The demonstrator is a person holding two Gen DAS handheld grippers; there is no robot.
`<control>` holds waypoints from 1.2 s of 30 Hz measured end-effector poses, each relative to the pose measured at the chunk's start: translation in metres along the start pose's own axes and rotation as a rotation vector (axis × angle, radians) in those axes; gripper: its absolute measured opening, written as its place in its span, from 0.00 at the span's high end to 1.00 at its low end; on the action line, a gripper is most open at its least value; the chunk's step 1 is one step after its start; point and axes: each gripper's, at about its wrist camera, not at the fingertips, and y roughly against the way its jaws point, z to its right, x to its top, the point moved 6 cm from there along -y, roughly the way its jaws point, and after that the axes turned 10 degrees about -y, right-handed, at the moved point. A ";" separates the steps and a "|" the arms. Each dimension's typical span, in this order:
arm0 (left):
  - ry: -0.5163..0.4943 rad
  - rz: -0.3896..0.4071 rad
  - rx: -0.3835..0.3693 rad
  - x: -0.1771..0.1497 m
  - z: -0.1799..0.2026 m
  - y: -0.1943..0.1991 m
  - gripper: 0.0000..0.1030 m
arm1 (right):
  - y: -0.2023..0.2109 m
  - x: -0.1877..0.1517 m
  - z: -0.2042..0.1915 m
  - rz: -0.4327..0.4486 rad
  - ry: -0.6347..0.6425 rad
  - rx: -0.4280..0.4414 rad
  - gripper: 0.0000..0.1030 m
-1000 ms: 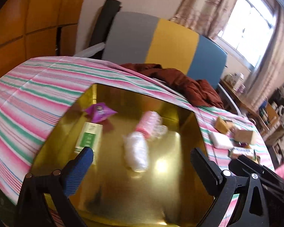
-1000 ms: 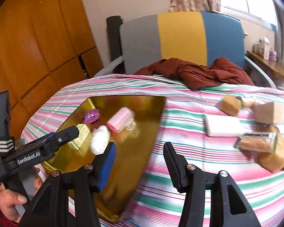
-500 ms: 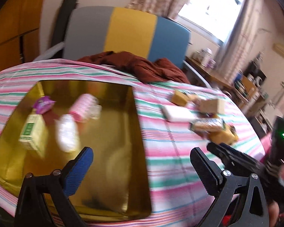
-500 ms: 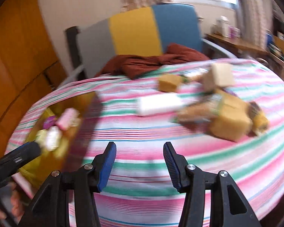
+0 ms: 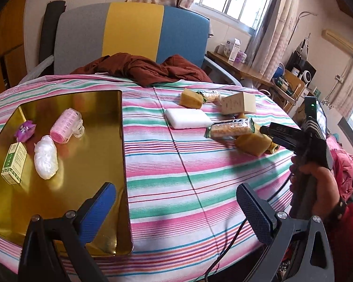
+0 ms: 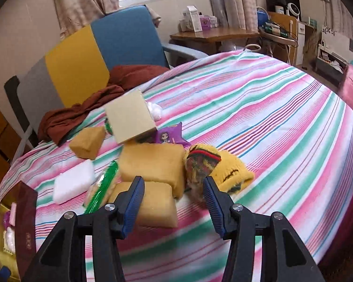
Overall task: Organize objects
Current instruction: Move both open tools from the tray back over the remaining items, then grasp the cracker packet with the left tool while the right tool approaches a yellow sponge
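A gold tray (image 5: 87,211) on the striped table holds a pink roller (image 5: 64,129), a white bundle (image 5: 46,161), a green box (image 5: 13,163) and a purple packet (image 5: 24,129). My left gripper (image 5: 176,213) is open and empty above the tray's right edge. My right gripper (image 6: 174,202) is open, just in front of a yellow sponge (image 6: 153,203); it also shows in the left wrist view (image 5: 264,129). Around it lie another sponge (image 6: 153,164), a knitted yellow item (image 6: 214,166), a biscuit packet (image 6: 103,188), a white block (image 6: 73,184) and a beige box (image 6: 129,121).
A grey, yellow and blue chair (image 5: 129,33) with a brown cloth (image 5: 141,67) stands behind the table. A wooden desk with clutter (image 6: 211,33) is at the back right. A purple packet (image 6: 168,137) lies behind the sponges.
Both views have swung right, from the tray toward the pile. My right gripper has moved up close to the yellow sponges. Both grippers stay open.
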 end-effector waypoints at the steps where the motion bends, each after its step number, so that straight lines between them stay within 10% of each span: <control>1: -0.003 0.001 0.001 0.000 0.001 0.000 0.00 | 0.000 -0.002 0.000 0.003 0.001 0.009 0.49; 14: 0.011 -0.025 -0.010 -0.005 0.007 -0.012 0.00 | 0.056 -0.061 0.005 -0.005 0.174 0.150 0.39; 26: 0.037 -0.030 0.035 -0.002 -0.001 -0.013 0.00 | 0.011 -0.064 -0.038 -0.001 0.275 0.052 0.30; 36: 0.074 -0.062 0.003 0.025 0.017 -0.051 0.00 | 0.020 -0.056 0.003 0.090 0.258 0.062 0.41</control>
